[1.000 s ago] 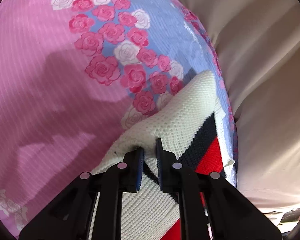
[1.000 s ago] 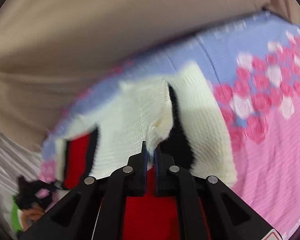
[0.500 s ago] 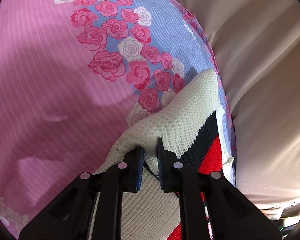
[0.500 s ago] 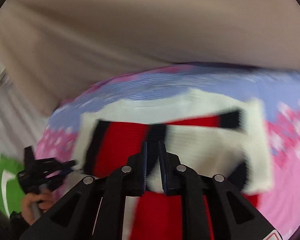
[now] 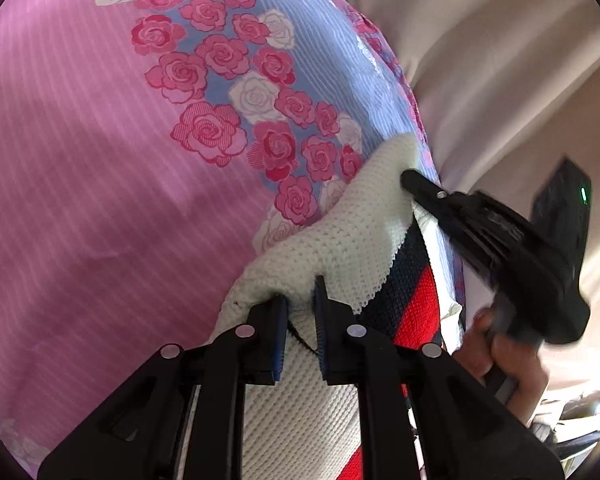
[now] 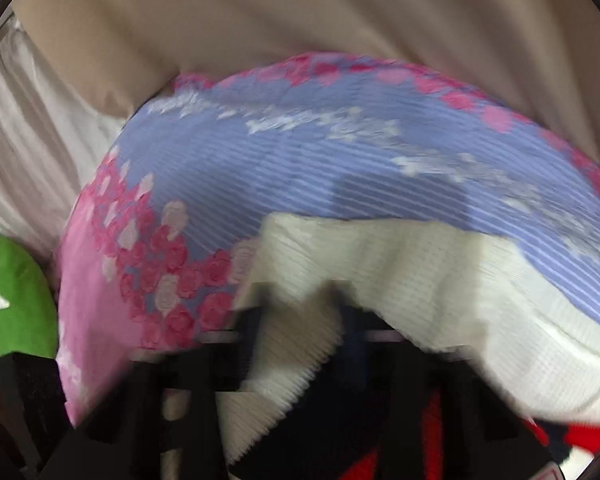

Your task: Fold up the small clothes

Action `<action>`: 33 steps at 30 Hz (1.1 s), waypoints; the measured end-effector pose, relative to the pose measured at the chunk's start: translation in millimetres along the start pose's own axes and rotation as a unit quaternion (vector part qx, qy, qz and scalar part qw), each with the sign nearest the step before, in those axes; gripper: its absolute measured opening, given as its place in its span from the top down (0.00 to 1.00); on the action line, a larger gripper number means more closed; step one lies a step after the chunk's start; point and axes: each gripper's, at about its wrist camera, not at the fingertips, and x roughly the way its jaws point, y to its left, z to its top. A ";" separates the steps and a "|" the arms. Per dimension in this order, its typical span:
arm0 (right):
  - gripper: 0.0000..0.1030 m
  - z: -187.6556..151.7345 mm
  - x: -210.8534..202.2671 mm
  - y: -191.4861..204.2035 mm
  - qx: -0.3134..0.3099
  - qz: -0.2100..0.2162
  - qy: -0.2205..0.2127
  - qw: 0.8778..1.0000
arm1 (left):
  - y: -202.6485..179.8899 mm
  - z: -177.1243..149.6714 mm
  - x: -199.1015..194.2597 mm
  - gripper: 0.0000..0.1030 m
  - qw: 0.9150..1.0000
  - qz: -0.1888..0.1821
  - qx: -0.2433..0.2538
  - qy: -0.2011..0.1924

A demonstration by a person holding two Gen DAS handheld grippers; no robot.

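Swung across, right gripper reaches the sweater's far edge, jaws blurred, unclear; left gripper pinches its fold

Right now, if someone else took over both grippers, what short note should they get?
Left gripper: shut on a cream fold of the knit sweater, near its edge.
Right gripper: its tip is at the sweater's far cream edge in the left wrist view. Its own view is motion-blurred; knit lies between the fingers, so it probably grips, but I cannot confirm.
Sweater: cream with navy and red stripes, lying partly bunched on the rose-print bedsheet.
Done: a fold appears under way, not finished.
Left: lay the held edges flat, square the fold, release.
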 end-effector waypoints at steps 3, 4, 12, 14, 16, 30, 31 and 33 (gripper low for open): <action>0.97 18.9 -9.2 12.3 -0.016 -0.008 -0.040 0.999 | 2.6 -0.8 -3.5 0.90 1.000 -0.001 0.006 -0.008; 0.97 25.0 -12.0 13.7 -0.013 -0.003 -0.050 0.999 | 3.5 -0.8 -4.4 0.90 1.000 -0.002 0.006 -0.011; 1.00 41.3 31.5 6.4 0.001 -0.035 -0.014 0.999 | -1.0 -1.5 -2.8 0.90 0.999 0.016 0.024 -0.015; 0.99 33.5 8.2 6.3 0.017 -0.001 -0.050 0.999 | -0.8 0.1 -3.3 0.90 0.999 0.015 0.026 -0.014; 0.85 19.7 -18.4 5.2 0.028 0.020 -0.085 0.996 | 0.6 -0.9 -4.2 0.90 0.999 0.012 0.030 -0.015; 0.91 23.6 31.8 32.1 -0.063 -0.035 -0.022 0.997 | -1.2 -0.3 -2.3 0.90 0.999 0.017 0.038 -0.014; 0.92 26.6 35.4 32.4 -0.062 -0.038 -0.022 0.997 | -1.6 0.1 -2.0 0.90 0.999 0.019 0.040 -0.015; 0.92 31.3 45.5 31.5 -0.062 -0.040 -0.024 0.997 | -3.2 1.2 -1.3 0.90 0.999 0.024 0.042 -0.017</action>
